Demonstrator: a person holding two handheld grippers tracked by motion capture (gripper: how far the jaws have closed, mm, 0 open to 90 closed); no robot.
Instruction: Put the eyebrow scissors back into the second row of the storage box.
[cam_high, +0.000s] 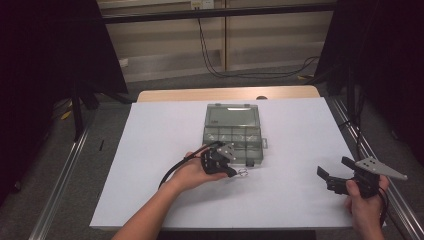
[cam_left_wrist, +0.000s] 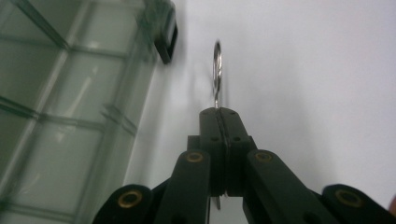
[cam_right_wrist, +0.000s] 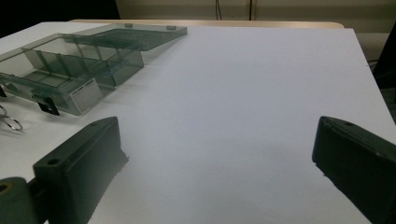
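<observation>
A small metal ring stands on edge just past the pinched tips of my left gripper, which is shut on its near rim. From above, the left gripper lies low over the white sheet by the front of a clear compartment box, with the ring poking out to its right. The box's lid lies folded back and open. My right gripper hovers at the table's right front, jaws wide apart and empty. In the right gripper view, the gripper faces bare sheet, with the box and ring far left.
A white sheet covers the table, whose wooden far edge shows behind it. The box's black latch hangs close to the ring on its left. Metal rails run along both table sides, and cables trail on the floor beyond.
</observation>
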